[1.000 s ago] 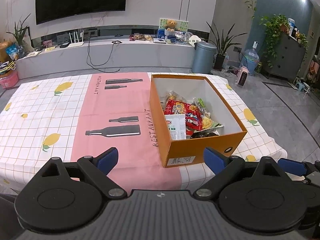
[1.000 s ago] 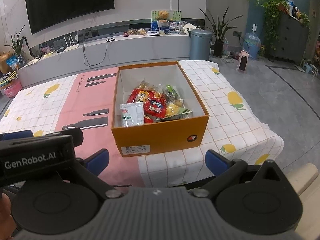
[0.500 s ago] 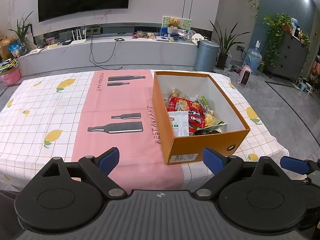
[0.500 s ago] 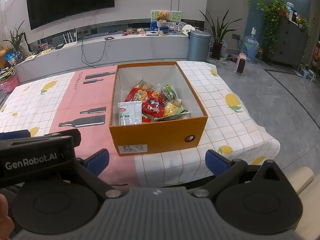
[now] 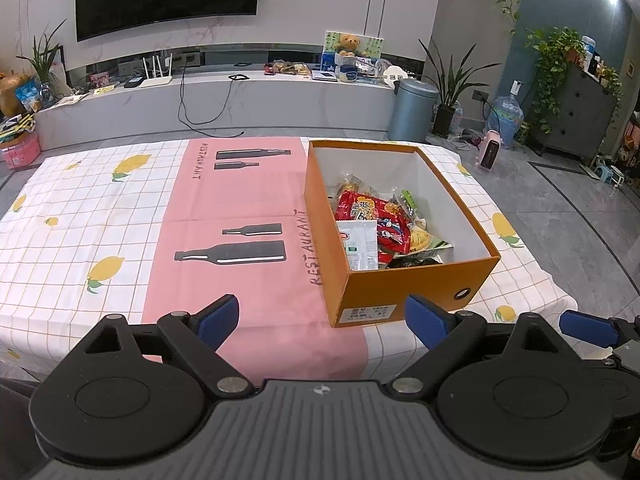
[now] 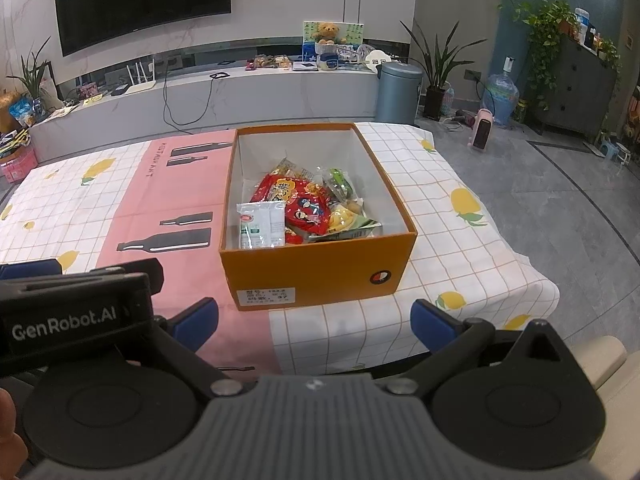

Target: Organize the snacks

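Note:
An orange cardboard box [image 5: 404,288] [image 6: 316,270] stands open on the right half of the table. Several snack packets lie heaped in its near part: a red packet [image 5: 360,212] [image 6: 308,210], a white packet [image 5: 360,244] [image 6: 260,226] and a yellow one [image 6: 340,218]. My left gripper [image 5: 322,316] hangs open over the table's near edge, left of the box's front corner. My right gripper [image 6: 314,320] is open too, just before the box's front wall. Neither holds anything.
The table wears a checked cloth with lemons and a pink strip [image 5: 236,216] printed with bottles. Behind it run a long white TV bench [image 5: 224,100], a grey bin [image 5: 412,110] and potted plants. The left gripper's body [image 6: 72,312] shows at the right view's left edge.
Both grippers have drawn back and risen slightly, so the box sits a little farther off and lower in each view. Their fingers stay spread, and the packets have not shifted.

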Tool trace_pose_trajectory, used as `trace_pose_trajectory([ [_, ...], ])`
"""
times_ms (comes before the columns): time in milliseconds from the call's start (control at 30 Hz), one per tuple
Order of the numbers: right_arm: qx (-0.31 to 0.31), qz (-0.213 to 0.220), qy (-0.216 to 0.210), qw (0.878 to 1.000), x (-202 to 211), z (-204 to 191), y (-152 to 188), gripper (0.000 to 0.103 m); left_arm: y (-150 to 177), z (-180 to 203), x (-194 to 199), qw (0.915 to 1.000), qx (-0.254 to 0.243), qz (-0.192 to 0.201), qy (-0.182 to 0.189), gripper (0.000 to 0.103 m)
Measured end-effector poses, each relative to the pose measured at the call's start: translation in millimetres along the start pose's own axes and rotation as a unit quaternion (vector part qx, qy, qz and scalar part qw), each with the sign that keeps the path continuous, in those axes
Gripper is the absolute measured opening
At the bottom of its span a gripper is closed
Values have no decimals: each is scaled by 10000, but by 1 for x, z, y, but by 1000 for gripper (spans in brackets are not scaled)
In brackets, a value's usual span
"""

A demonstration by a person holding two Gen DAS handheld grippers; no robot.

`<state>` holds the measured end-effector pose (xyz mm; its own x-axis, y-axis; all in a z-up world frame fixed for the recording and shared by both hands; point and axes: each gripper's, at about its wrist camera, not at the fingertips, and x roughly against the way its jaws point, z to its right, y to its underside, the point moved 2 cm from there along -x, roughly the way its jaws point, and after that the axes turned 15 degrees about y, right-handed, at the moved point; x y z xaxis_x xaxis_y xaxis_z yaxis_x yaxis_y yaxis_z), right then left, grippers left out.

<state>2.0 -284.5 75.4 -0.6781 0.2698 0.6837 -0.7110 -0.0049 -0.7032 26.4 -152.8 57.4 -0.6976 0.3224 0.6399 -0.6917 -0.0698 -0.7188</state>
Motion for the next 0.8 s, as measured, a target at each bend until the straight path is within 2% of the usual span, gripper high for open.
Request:
trace_pose_trajectory([
  [800,18,17,-34,10000,4,-7,5,100,1,-4,5,10000,17,5,-11,103],
])
